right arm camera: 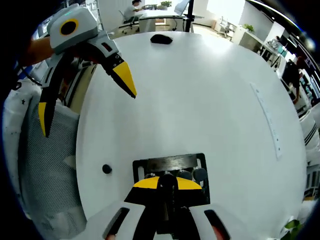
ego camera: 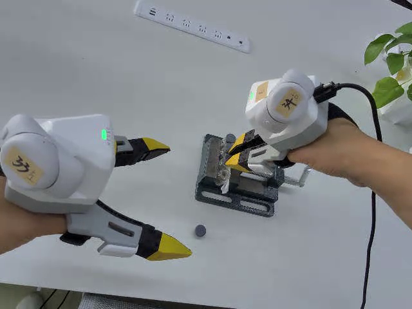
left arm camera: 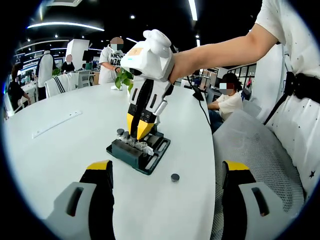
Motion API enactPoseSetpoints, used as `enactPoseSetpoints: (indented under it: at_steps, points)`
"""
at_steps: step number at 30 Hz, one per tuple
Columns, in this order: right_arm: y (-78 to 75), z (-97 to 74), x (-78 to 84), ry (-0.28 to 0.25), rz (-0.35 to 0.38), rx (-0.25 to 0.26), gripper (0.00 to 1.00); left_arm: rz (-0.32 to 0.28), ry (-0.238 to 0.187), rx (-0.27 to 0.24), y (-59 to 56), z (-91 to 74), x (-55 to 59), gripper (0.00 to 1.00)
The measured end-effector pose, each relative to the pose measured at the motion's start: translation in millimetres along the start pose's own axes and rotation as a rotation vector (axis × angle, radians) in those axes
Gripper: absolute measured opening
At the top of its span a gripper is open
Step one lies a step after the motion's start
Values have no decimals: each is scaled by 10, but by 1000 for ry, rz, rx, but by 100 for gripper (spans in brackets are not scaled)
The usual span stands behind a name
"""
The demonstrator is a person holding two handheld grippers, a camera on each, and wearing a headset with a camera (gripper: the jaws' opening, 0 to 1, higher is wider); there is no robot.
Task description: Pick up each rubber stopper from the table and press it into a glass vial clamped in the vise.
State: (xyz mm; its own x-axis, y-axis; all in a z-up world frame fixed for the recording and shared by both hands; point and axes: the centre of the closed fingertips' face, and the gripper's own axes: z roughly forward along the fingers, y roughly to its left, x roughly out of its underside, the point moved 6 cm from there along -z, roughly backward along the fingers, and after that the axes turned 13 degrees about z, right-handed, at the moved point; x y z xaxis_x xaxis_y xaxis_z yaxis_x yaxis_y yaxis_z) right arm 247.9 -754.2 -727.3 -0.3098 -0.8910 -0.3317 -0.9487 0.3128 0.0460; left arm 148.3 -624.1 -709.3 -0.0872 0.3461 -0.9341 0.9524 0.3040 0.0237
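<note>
A dark vise (ego camera: 212,193) stands mid-table with glass vials (ego camera: 223,168) clamped in a row; the far vial carries a grey stopper (ego camera: 230,138). My right gripper (ego camera: 235,154) points down onto the row. In the right gripper view its yellow tips (right arm camera: 168,183) are shut on a dark rubber stopper (right arm camera: 167,180) over the vise (right arm camera: 170,162). A loose stopper (ego camera: 200,230) lies on the table in front of the vise. My left gripper (ego camera: 168,197) hovers left of it, open wide and empty. In the left gripper view the loose stopper (left arm camera: 175,177) lies just right of the vise (left arm camera: 137,152).
A white power strip (ego camera: 193,26) lies at the table's far edge. A potted plant (ego camera: 389,58) stands at the right, and a black cable (ego camera: 371,193) trails from the right gripper. People sit and stand beyond the table in the left gripper view.
</note>
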Motion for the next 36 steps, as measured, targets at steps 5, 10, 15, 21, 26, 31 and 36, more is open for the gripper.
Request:
enactPoseSetpoints:
  at_steps: [5,10,15,21,26,31,36]
  points:
    - [-5,8,-1,6,-3,0,4,0,-4,-1,-4,12,-28,89]
    - [-3,4,3,11,-24,8,4,-2,-4,-3,3,19,-27,89]
    - [15,-2,-7,19,-40,21,4,-2,-4,3,0,32,-12,89]
    - [2,-18,13,8,-46,22,6,-1,-4,4,14,34,-14,89]
    - [-13,-18,19,-6,-23,18,7,-8,-3,-1,13,24,-10,88]
    - [-14,-12,26,-11,-20,15,7,-9,-2,0,5,20,-8,88]
    - [3,-10,35,-21,-9,12,8,-10,-3,-4,20,16,-7,88]
